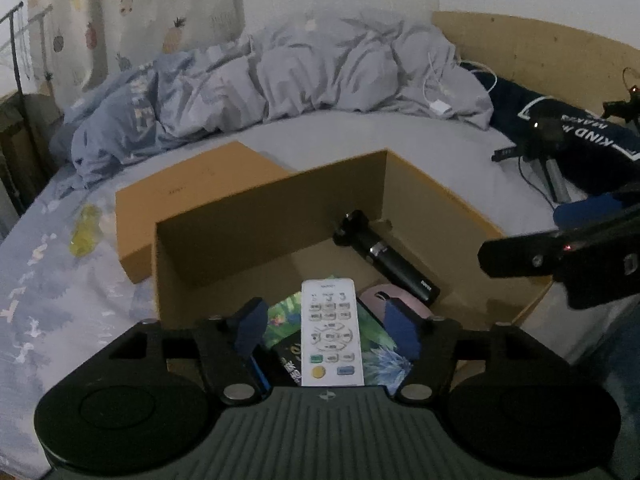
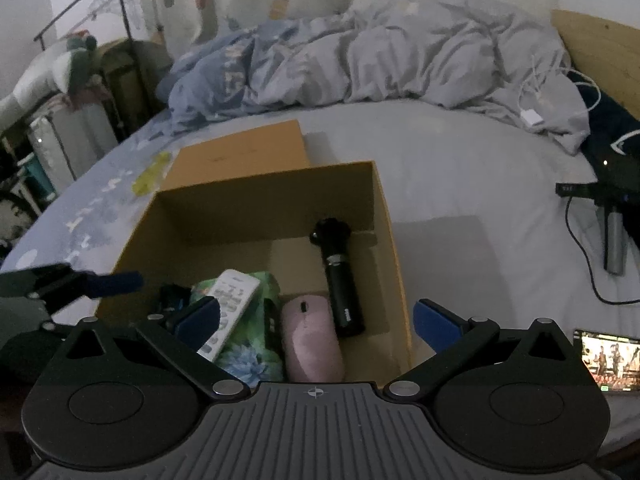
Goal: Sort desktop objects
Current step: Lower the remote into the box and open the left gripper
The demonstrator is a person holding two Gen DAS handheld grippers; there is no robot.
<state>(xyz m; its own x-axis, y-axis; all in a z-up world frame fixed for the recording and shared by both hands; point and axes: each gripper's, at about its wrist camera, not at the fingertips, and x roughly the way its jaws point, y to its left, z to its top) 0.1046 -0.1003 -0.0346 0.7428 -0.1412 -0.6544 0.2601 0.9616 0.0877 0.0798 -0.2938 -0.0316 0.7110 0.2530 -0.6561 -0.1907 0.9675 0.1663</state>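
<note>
The left gripper (image 1: 328,332) hung over the cardboard box (image 1: 440,196), its fingers spread either side of the white remote control (image 1: 331,332) without pinching it. The remote lay on a leaf-print packet (image 2: 248,332) inside, beside a pink mouse (image 2: 312,340). A clean withdrawal would rise straight up. The right gripper (image 2: 316,324) gaped, empty.
</note>
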